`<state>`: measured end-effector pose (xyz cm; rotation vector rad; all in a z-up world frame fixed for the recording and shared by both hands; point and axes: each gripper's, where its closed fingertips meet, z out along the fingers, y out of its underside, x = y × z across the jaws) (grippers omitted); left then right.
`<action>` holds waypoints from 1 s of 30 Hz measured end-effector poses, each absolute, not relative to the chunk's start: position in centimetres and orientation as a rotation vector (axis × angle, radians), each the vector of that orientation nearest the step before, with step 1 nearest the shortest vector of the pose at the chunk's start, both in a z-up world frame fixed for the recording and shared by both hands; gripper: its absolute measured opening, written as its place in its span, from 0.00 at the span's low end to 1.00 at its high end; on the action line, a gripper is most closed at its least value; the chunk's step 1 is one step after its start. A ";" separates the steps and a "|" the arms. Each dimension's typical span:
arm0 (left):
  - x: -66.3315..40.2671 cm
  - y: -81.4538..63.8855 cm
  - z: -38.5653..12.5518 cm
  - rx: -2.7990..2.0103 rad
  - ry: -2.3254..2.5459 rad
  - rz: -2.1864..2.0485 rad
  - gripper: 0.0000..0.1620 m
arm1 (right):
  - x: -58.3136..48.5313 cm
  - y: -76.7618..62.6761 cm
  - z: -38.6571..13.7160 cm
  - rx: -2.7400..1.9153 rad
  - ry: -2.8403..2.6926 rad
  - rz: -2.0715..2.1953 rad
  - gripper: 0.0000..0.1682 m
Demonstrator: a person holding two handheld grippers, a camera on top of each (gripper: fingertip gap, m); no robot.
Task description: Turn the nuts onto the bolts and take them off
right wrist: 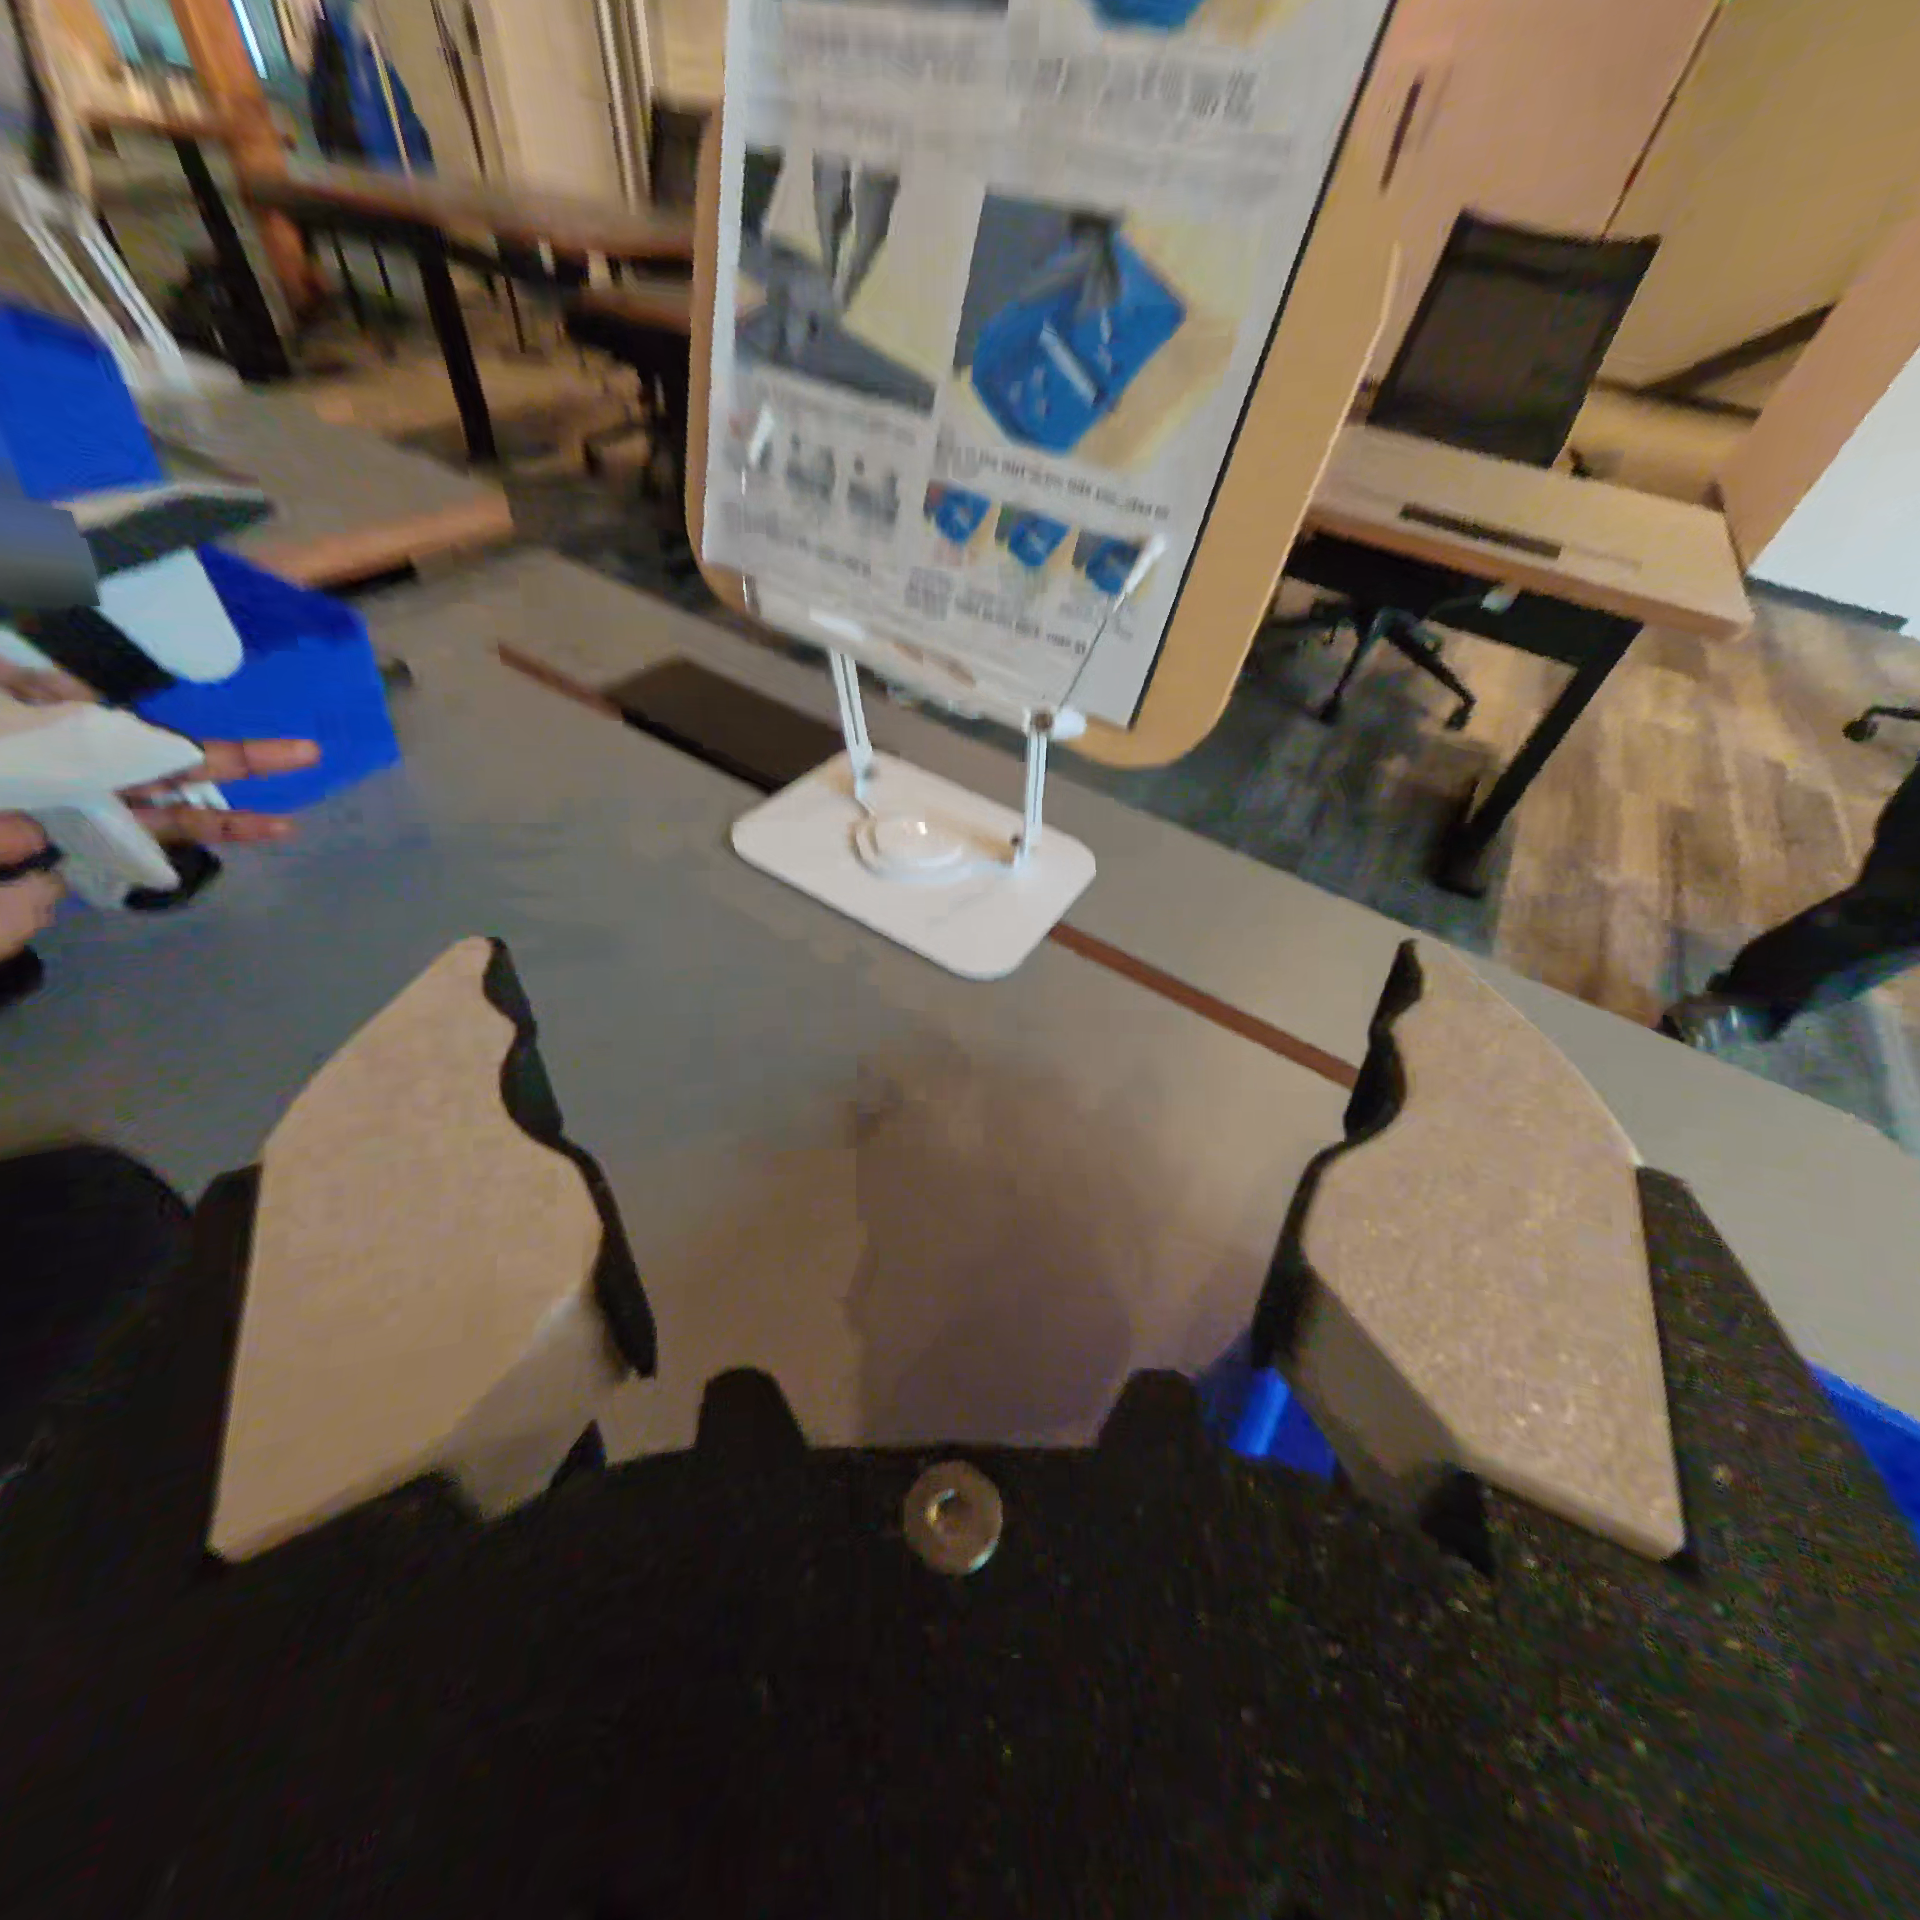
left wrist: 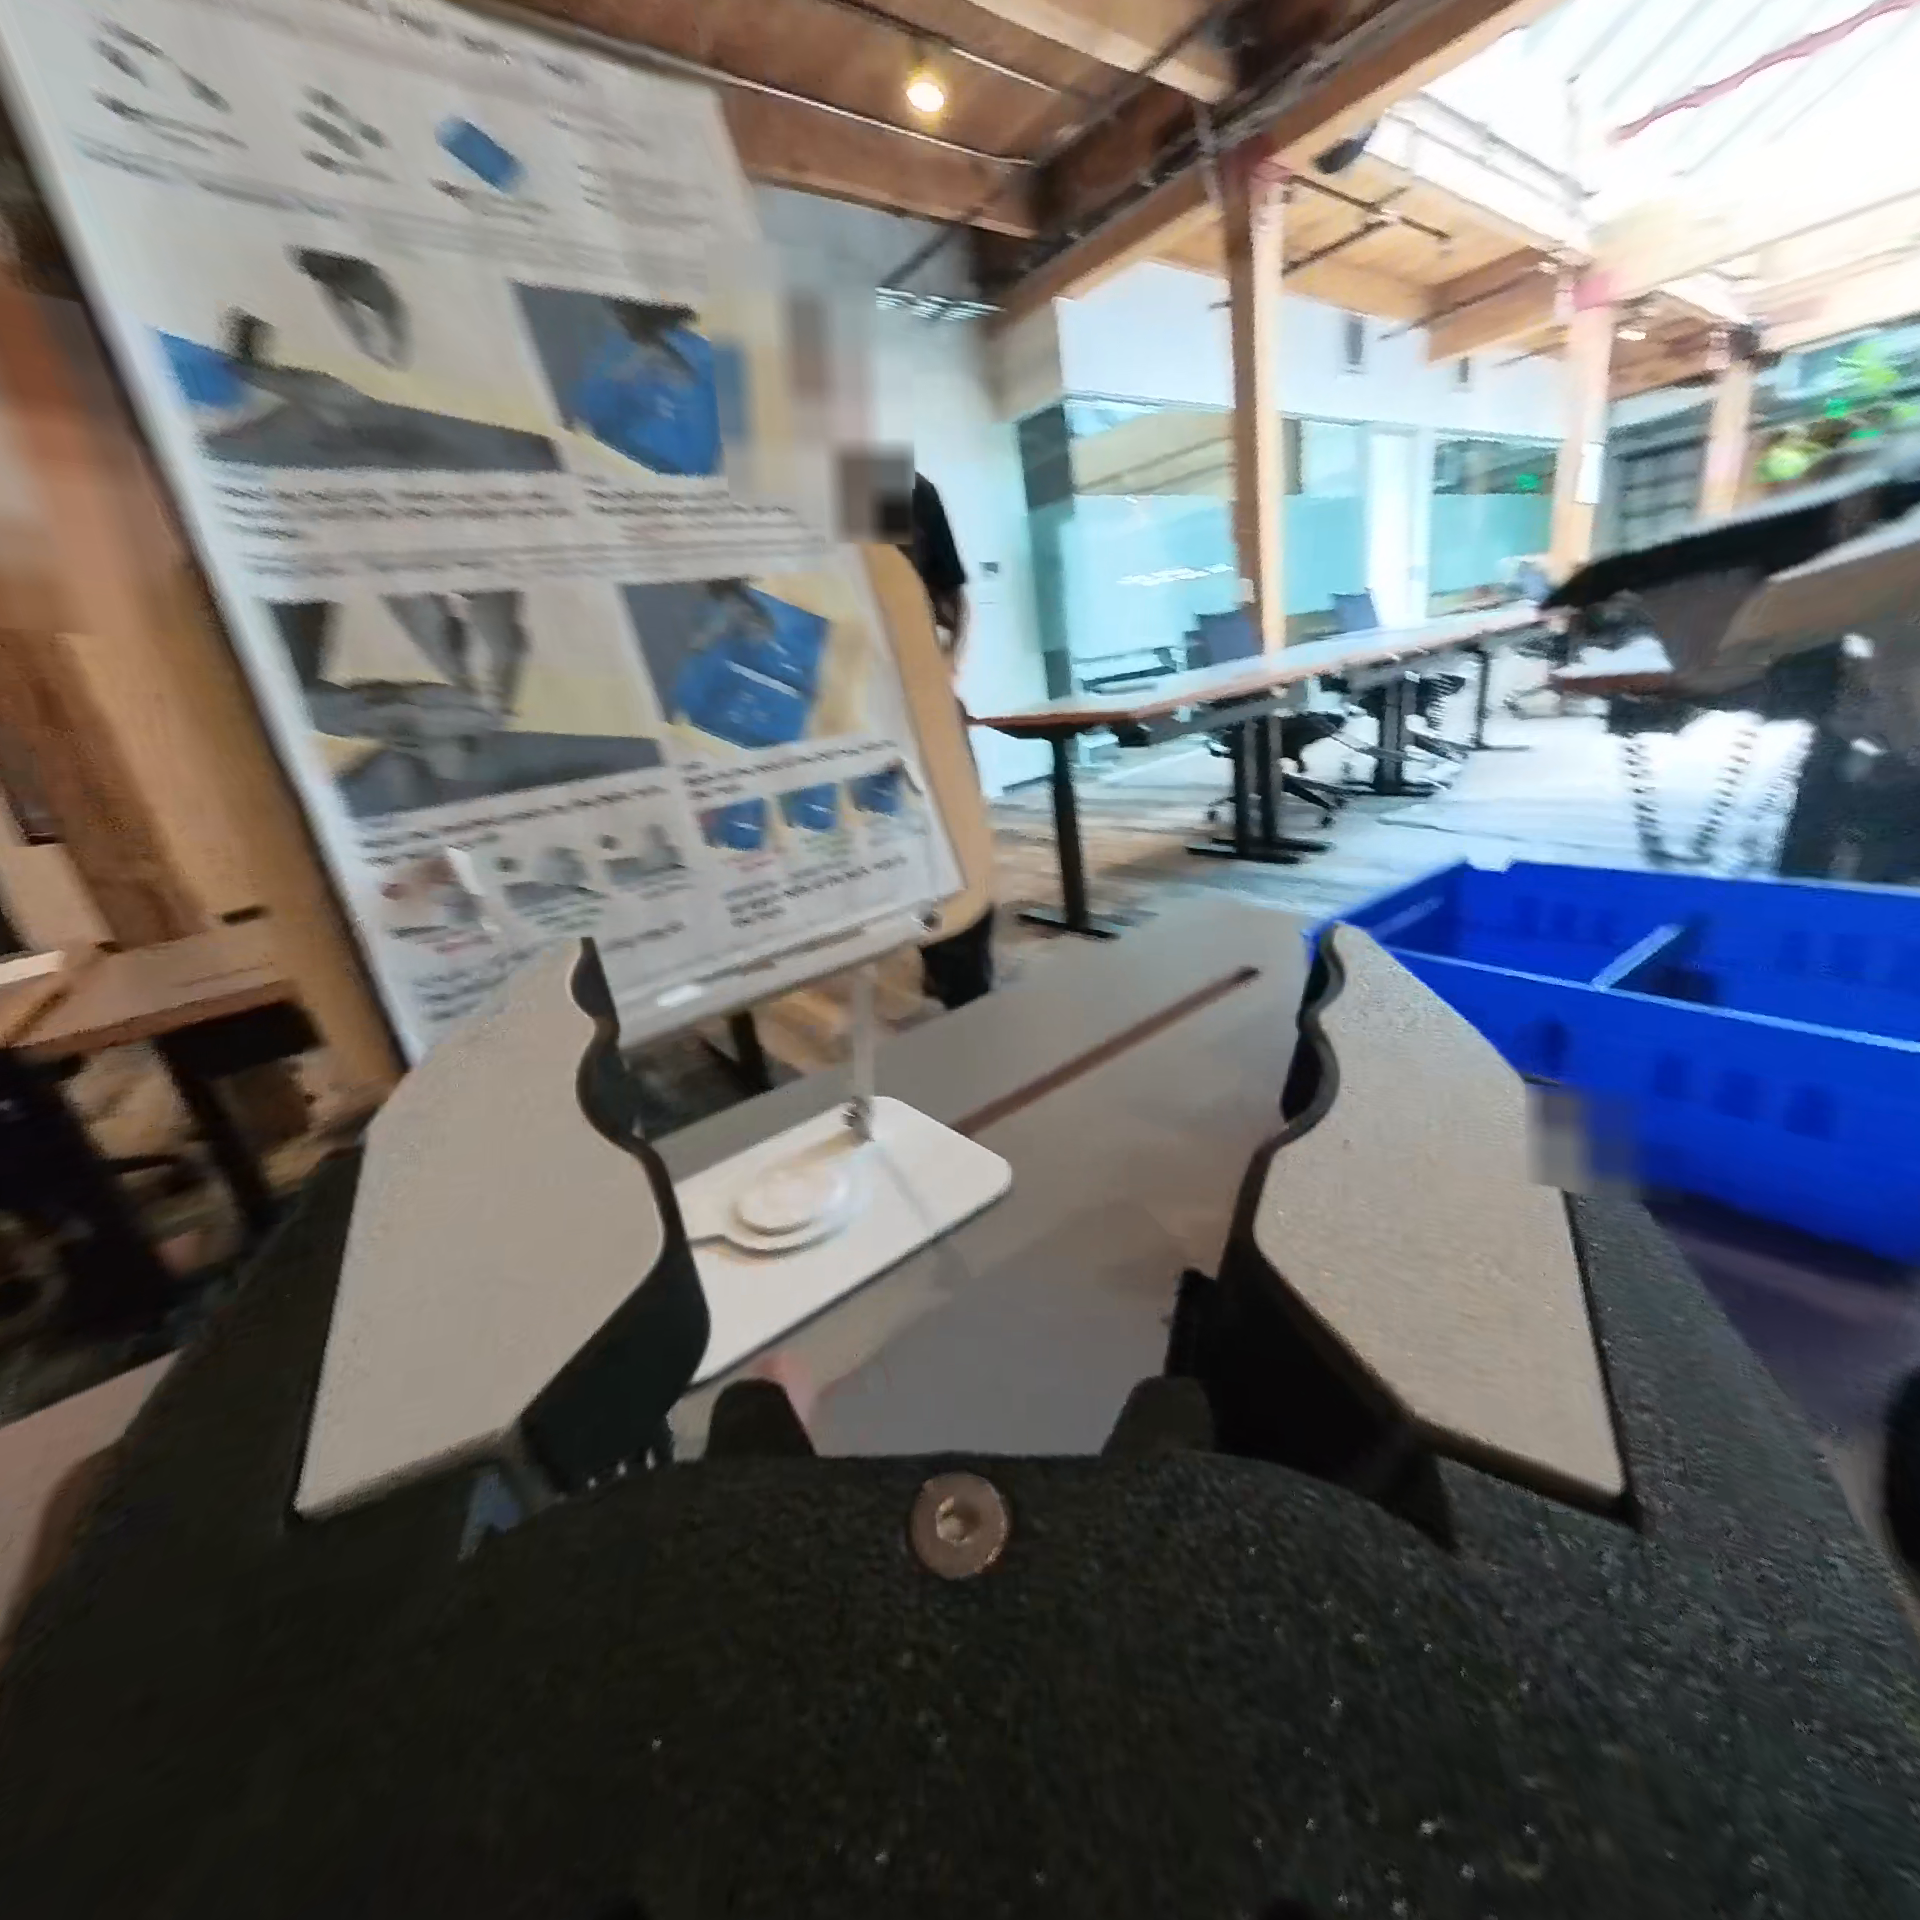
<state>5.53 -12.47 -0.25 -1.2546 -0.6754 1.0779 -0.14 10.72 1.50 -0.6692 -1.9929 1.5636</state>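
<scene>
Standing on a grey tabletop (right wrist: 644,997): a white flat-based document stand (right wrist: 914,868) propping up a blurred printed instruction sheet (left wrist: 447,499). Beside it, a blue plastic divided bin (left wrist: 1683,1023). Beyond, long wooden desks (left wrist: 1247,686), black office chairs (right wrist: 1496,343).

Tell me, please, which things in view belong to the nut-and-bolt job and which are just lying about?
For the job:
- left gripper, jaws open, empty
- right gripper, jaws open, empty
- blue bin, probably; no nuts or bolts are visible

Lying about:
- instruction sheet on its white stand
- far desks
</scene>
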 end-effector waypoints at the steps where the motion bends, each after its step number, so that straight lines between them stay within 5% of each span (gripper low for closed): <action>1: 5.8 -13.2 0.7 -1.222 -0.685 1.118 0.77 | 0.0 10.8 2.3 -0.682 -1.948 1.634 0.87; 7: 8.5 -17.8 4.7 -1.071 -0.782 1.289 0.73 | 1.1 12.2 5.6 -0.708 -1.720 1.940 0.87; 11: 11.2 -20.5 6.0 -0.999 -0.839 1.372 0.55 | 1.9 13.5 6.1 -0.692 -1.652 2.005 0.87; 14: 12.4 -22.4 5.8 -1.011 -0.939 1.389 0.63 | 1.7 15.0 5.2 -0.757 -1.661 1.955 0.87; 18: 13.6 -24.9 4.4 -1.089 -1.112 1.433 0.69 | 0.3 17.8 1.6 -1.002 -1.780 1.714 0.87; 22: 15.4 -26.1 4.1 -1.107 -1.183 1.457 0.61 | -1.2 20.4 -3.0 -1.250 -1.925 1.404 0.86; 30: 17.2 -26.4 2.1 -1.223 -1.278 1.368 0.52 | -1.0 22.4 -12.9 -1.488 -2.299 0.786 0.60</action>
